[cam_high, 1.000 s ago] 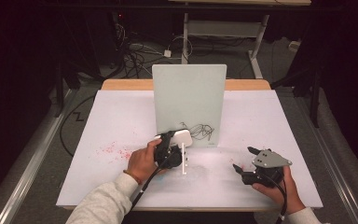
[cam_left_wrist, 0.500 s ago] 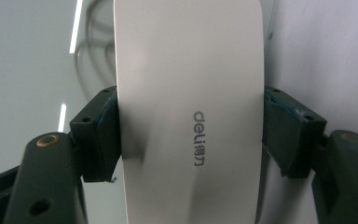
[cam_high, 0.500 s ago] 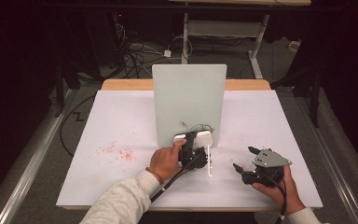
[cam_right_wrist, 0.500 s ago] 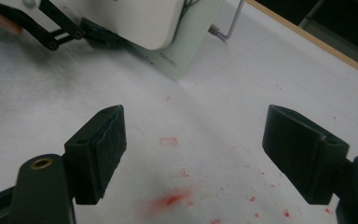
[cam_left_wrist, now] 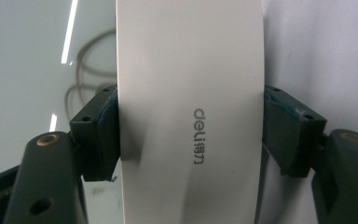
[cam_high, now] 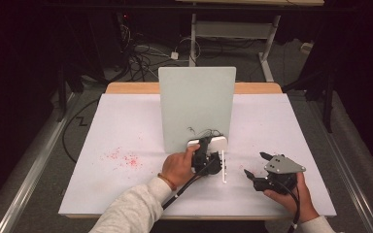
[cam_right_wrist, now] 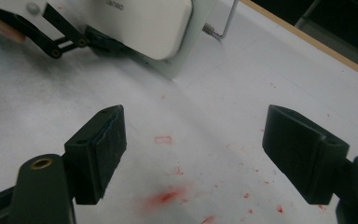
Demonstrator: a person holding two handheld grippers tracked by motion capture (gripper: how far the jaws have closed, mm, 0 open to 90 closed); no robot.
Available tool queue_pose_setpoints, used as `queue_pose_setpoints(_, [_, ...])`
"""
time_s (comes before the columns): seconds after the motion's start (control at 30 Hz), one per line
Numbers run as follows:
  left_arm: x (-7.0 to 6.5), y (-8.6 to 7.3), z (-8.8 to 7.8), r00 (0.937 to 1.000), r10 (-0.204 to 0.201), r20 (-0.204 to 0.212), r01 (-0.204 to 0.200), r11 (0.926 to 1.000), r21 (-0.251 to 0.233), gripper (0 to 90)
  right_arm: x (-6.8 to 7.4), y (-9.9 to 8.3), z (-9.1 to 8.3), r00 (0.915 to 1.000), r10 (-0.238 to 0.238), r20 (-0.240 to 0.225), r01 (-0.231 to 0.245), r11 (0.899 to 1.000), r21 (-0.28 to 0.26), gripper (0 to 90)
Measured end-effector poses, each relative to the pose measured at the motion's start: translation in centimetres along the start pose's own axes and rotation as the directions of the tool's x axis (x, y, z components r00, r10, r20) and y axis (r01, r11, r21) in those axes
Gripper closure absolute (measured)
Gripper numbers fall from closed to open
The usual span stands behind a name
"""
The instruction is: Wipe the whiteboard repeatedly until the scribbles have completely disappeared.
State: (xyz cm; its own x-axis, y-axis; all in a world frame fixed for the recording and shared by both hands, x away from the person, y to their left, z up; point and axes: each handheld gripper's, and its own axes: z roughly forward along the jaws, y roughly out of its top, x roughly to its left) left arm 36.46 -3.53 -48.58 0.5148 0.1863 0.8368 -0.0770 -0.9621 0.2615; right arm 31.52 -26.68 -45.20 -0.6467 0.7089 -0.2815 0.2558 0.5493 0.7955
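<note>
Moved: left gripper [cam_high: 209, 154] carried eraser [cam_high: 207, 143] to whiteboard [cam_high: 196, 104] | right gripper [cam_high: 260, 170] unmoved

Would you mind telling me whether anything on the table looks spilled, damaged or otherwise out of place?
Red specks and smears are scattered on the white table cover, left of the upright board; more red marks lie under the open right gripper. They look like stains. Nothing looks damaged.

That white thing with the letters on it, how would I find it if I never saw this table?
Look at the white table and find the tall pale board standing upright in its middle. At the foot of that board, the left gripper has its fingers shut on a smooth white block. It alone is rounded at the corners and has grey "deli" lettering printed on it.
</note>
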Motion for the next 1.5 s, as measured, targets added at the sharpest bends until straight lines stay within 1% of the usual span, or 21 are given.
queue_pose_setpoints(0.07, [0.3, -1.6, -0.4, 1.0000, 0.001, 0.001, -0.001, 1.0000, 0.008, 28.3, -0.1, 0.0, -0.1, 1.0000, -0.004, 0.002, 0.004, 1.000, -0.001, 22.2])
queue_pose_setpoints(0.1, [0.3, -1.6, -0.4, 1.0000, 0.001, 0.001, -0.001, 1.0000, 0.008, 28.3, -0.1, -0.1, -0.2, 1.0000, -0.002, 0.002, 0.002, 1.000, -0.002, 22.2])
queue_pose_setpoints(0.13, [0.6, -2.7, -0.7, 1.0000, 0.007, -0.004, -0.007, 0.9999, 0.015, 28.3, -0.1, -0.1, -0.2, 1.0000, 0.000, 0.005, 0.000, 1.000, -0.004, 22.2])
queue_pose_setpoints(0.2, [0.8, -4.0, -1.0, 0.9998, 0.017, -0.008, -0.017, 0.9995, 0.027, 28.3, -0.1, 0.0, -0.3, 1.0000, -0.003, 0.007, 0.003, 1.000, -0.003, 22.2])
queue_pose_setpoints(0.23, [0.8, -4.0, -1.0, 0.9998, 0.017, -0.008, -0.017, 0.9995, 0.027, 28.3, -0.1, 0.0, -0.3, 1.0000, -0.003, 0.007, 0.003, 1.000, -0.003, 22.2])
queue_pose_setpoints(0.27, [1.1, -5.2, -1.3, 0.9998, 0.019, -0.011, -0.019, 0.9990, 0.041, 28.3, 0.0, 0.0, -0.3, 1.0000, -0.003, 0.003, 0.003, 1.000, -0.007, 22.2])
queue_pose_setpoints(0.3, [1.1, -5.2, -1.3, 0.9998, 0.019, -0.011, -0.019, 0.9990, 0.041, 28.3, 0.0, 0.0, -0.4, 1.0000, -0.006, 0.006, 0.006, 1.000, -0.007, 22.2])
queue_pose_setpoints(0.33, [1.4, -6.4, -1.6, 0.9997, 0.018, -0.016, -0.017, 0.9983, 0.056, 28.3, 0.0, 0.0, -0.3, 1.0000, -0.004, 0.005, 0.004, 1.000, -0.007, 22.2])
queue_pose_setpoints(0.4, [1.6, -7.7, -2.0, 0.9995, 0.021, -0.023, -0.019, 0.9970, 0.075, 28.4, 0.1, 0.0, -0.3, 1.0000, 0.000, 0.004, 0.000, 1.000, -0.005, 22.2])
queue_pose_setpoints(0.43, [1.6, -7.7, -2.0, 0.9995, 0.021, -0.023, -0.019, 0.9970, 0.075, 28.4, 0.1, 0.0, -0.3, 1.0000, 0.001, 0.004, -0.001, 1.000, -0.004, 22.2])
queue_pose_setpoints(0.47, [1.8, -8.9, -2.3, 0.9997, 0.012, -0.020, -0.010, 0.9960, 0.089, 28.4, 0.1, 0.0, -0.2, 1.0000, -0.001, 0.002, 0.001, 1.000, -0.002, 22.2])
queue_pose_setpoints(0.5, [1.8, -8.9, -2.3, 0.9997, 0.012, -0.020, -0.010, 0.9960, 0.089, 28.4, 0.1, 0.0, -0.2, 1.0000, 0.001, 0.001, -0.001, 1.000, -0.001, 22.2])
queue_pose_setpoints(0.53, [1.9, -9.9, -2.5, 0.9994, 0.019, -0.029, -0.015, 0.9936, 0.112, 28.4, 0.1, 0.0, -0.2, 1.0000, -0.004, 0.000, 0.004, 1.000, 0.000, 22.2])
queue_pose_setpoints(0.57, [1.9, -9.9, -2.5, 0.9994, 0.019, -0.029, -0.015, 0.9936, 0.112, 28.4, 0.1, 0.0, -0.2, 1.0000, -0.004, 0.000, 0.004, 1.000, 0.000, 22.2])
queue_pose_setpoints(0.67, [1.9, -11.5, -2.8, 0.9994, 0.016, -0.031, -0.012, 0.9910, 0.133, 28.5, 0.2, 0.0, -0.2, 1.0000, -0.010, 0.001, 0.010, 1.000, 0.001, 22.2])
queue_pose_setpoints(0.8, [1.8, -12.5, -3.0, 0.9992, 0.021, -0.033, -0.016, 0.9884, 0.151, 28.5, 0.2, 0.0, -0.1, 1.0000, -0.009, 0.000, 0.009, 1.000, 0.000, 22.2])
queue_pose_setpoints(0.9, [1.8, -12.8, -3.0, 0.9994, 0.011, -0.033, -0.006, 0.9878, 0.156, 28.6, 0.3, 0.0, -0.1, 1.0000, -0.008, -0.003, 0.008, 1.000, 0.000, 22.2])
queue_pose_setpoints(1.07, [1.6, -12.3, -2.9, 0.9988, 0.025, -0.043, -0.017, 0.9871, 0.159, 28.5, 0.3, 0.0, 0.0, 0.9999, -0.011, -0.005, 0.011, 1.000, 0.003, 22.2])
queue_pose_setpoints(1.23, [1.8, -11.1, -2.8, 0.9990, 0.019, -0.039, -0.013, 0.9883, 0.152, 28.5, 0.4, 0.1, 0.1, 0.9999, -0.009, -0.010, 0.009, 1.000, 0.010, 22.3])
queue_pose_setpoints(1.37, [2.6, -10.1, -2.7, 0.9993, -0.007, -0.036, 0.011, 0.9915, 0.130, 28.5, 0.4, 0.0, 0.0, 0.9999, -0.008, -0.011, 0.008, 1.000, 0.008, 22.3])
queue_pose_setpoints(1.5, [3.3, -8.8, -2.7, 0.9983, -0.029, -0.051, 0.034, 0.9941, 0.103, 28.5, 0.4, 0.0, 0.0, 0.9999, -0.011, -0.011, 0.011, 1.000, 0.010, 22.3])
